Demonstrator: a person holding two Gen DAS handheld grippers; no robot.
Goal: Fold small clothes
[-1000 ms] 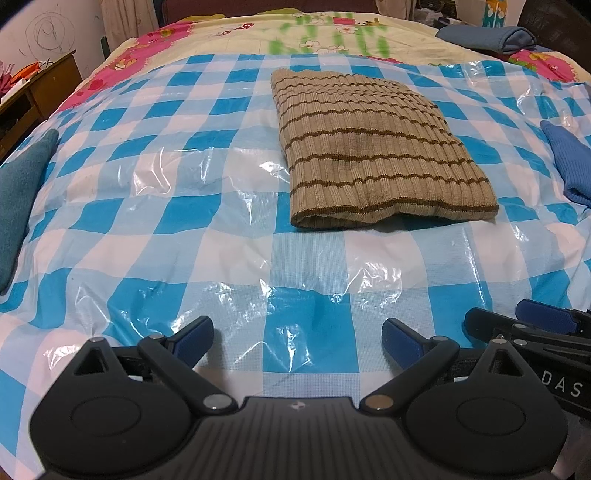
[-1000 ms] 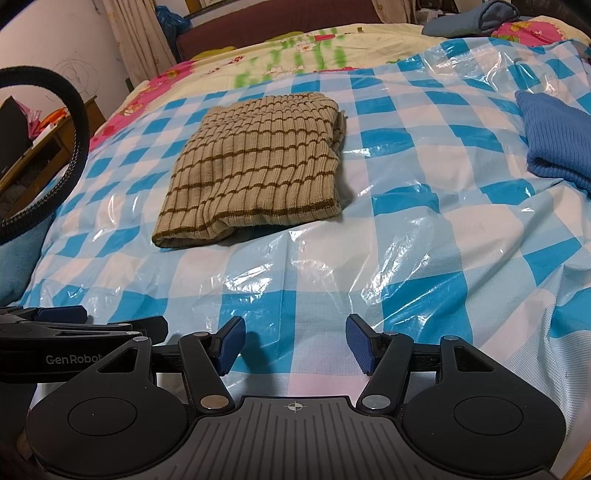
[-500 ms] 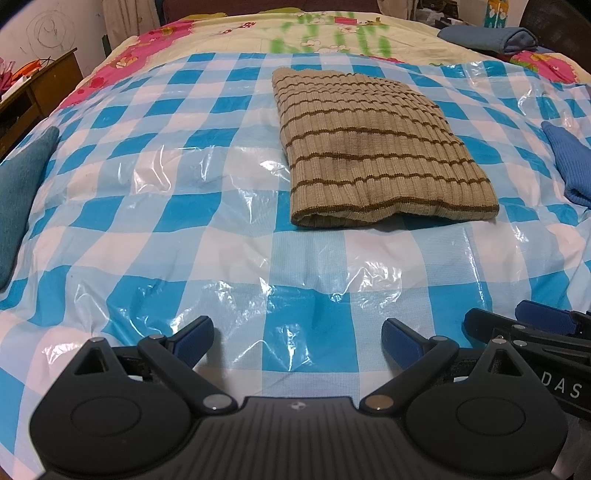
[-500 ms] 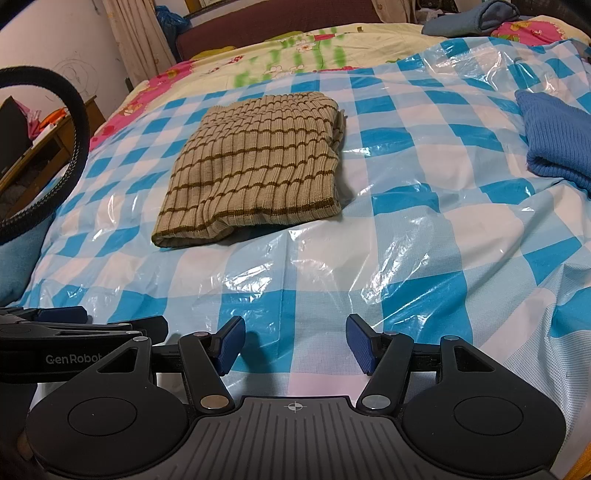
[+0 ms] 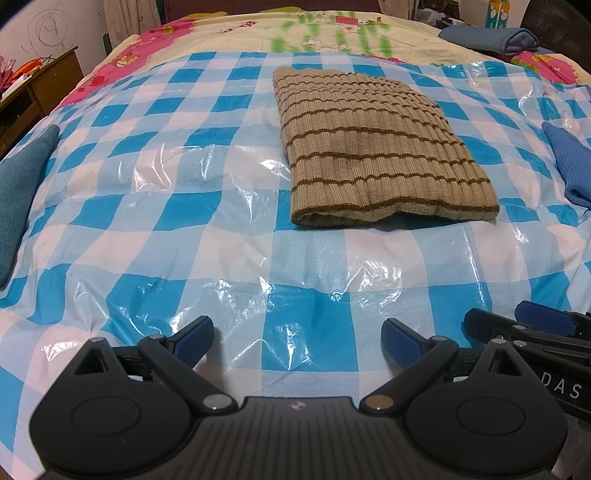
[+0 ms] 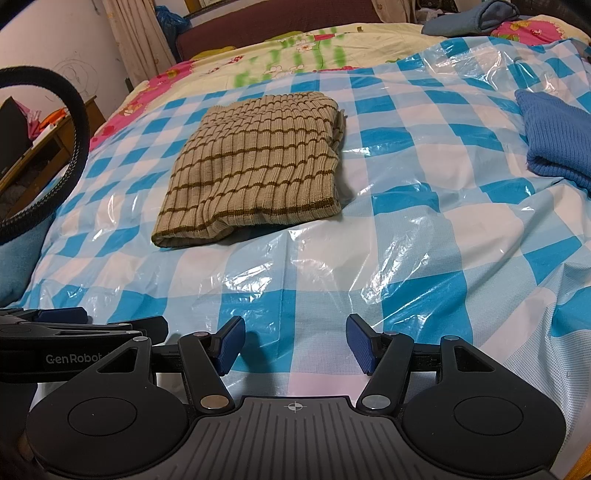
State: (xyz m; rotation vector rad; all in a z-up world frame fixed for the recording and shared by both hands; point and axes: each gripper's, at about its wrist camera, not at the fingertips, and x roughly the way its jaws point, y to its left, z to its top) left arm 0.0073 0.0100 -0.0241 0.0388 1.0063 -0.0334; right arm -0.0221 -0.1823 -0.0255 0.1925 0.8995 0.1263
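Far left, a wooden desk point(image 5: 37, 85) stands against a white wall with a scribbled pencil spiral point(image 5: 48, 27). A teal folded cloth point(image 5: 22, 192) lies at the bed's left edge. A black braided cable loop point(image 6: 70, 147) arcs across the left of the right wrist view.

The left gripper point(image 5: 297, 341) has blue pads and a black body, its jaws wide apart with nothing between them, low over the near edge of the bed. In the right wrist view its side reads "GenRobot", the last letter half hidden.

The bed is covered by a glossy blue-and-white checked plastic sheet point(image 5: 184, 229), wrinkled and shiny. Beyond it is a floral bedspread in pink, cream and green point(image 5: 332, 33), and a dark brown headboard point(image 6: 277, 22) at the far end. A beige curtain point(image 6: 136, 37) hangs at the far left corner.

The beige ribbed knit garment with brown stripes point(image 5: 373, 147) lies folded flat in the middle of the bed, slightly towards the far end, well apart from both grippers.

The right gripper point(image 6: 295, 345), same build, also has its jaws wide apart and holds nothing, near the bed's front edge just beside the left one. In the left wrist view its side shows "DAS", cut off by the frame.

A blue knit garment point(image 6: 557, 136) sits at the right edge. A grey-blue folded cloth point(image 5: 491, 38) lies at the far right corner.
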